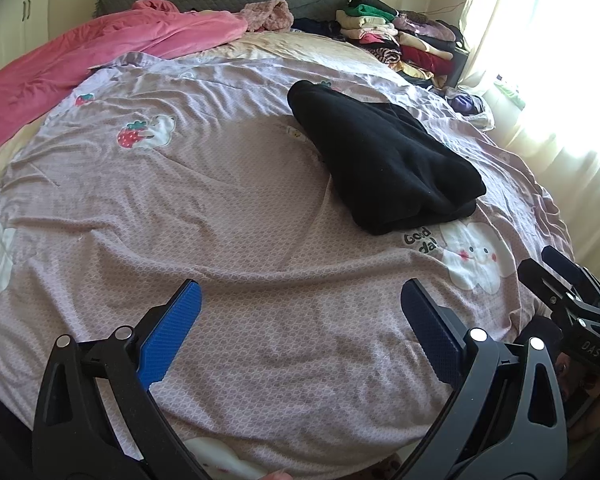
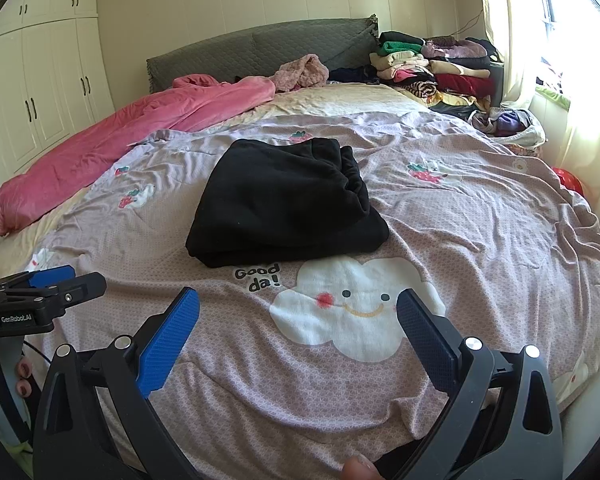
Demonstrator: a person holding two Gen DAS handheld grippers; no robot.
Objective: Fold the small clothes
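Note:
A black garment (image 1: 384,156) (image 2: 284,204) lies folded in a thick bundle on the lilac bedspread (image 1: 220,216) (image 2: 480,240), just beyond a white cloud print. My left gripper (image 1: 300,304) is open near the bed's front edge, well short of the garment and to its left, with nothing between its blue pads. My right gripper (image 2: 298,312) is also open, over the cloud print in front of the garment, holding nothing. The right gripper (image 1: 568,292) shows at the right edge of the left wrist view. The left gripper (image 2: 52,284) shows at the left edge of the right wrist view.
A pink blanket (image 1: 84,68) (image 2: 132,132) stretches along the bed's left side. Stacks of folded clothes (image 1: 400,36) (image 2: 432,68) sit at the far right by the grey headboard (image 2: 260,48). A curtained window (image 1: 540,60) lights the right. White wardrobes (image 2: 40,92) stand left.

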